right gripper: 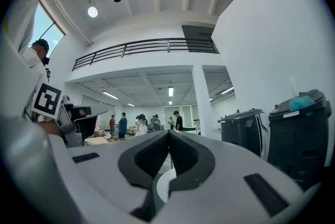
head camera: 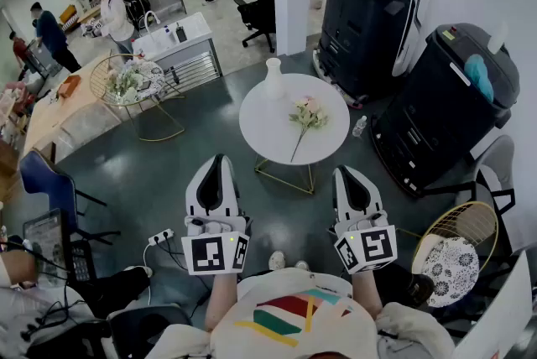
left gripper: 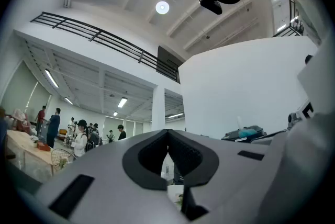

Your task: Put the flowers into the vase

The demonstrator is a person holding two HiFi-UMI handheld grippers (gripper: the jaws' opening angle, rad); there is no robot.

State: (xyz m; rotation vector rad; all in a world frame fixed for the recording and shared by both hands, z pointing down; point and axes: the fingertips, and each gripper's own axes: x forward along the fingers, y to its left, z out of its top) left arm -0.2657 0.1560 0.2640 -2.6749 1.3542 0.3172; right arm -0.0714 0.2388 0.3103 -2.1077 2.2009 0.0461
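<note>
A stem of pale pink flowers [head camera: 306,116] lies flat on the round white table [head camera: 268,135], blooms toward the far side. A white vase [head camera: 273,80] stands upright at the table's far left edge. My left gripper [head camera: 220,163] hovers short of the table's near left side, jaws shut, nothing in them. My right gripper [head camera: 350,178] hangs short of the table's near right side, jaws shut and empty too. In the left gripper view the left gripper [left gripper: 168,133] shows tips touching; in the right gripper view the right gripper [right gripper: 168,134] shows the same.
Two large black machines [head camera: 369,13] [head camera: 445,97] stand right of the table. A wire side table [head camera: 134,85] with flowers stands at the left, a blue chair [head camera: 42,181] nearer. A power strip [head camera: 159,237] lies on the floor. Several people work in the background.
</note>
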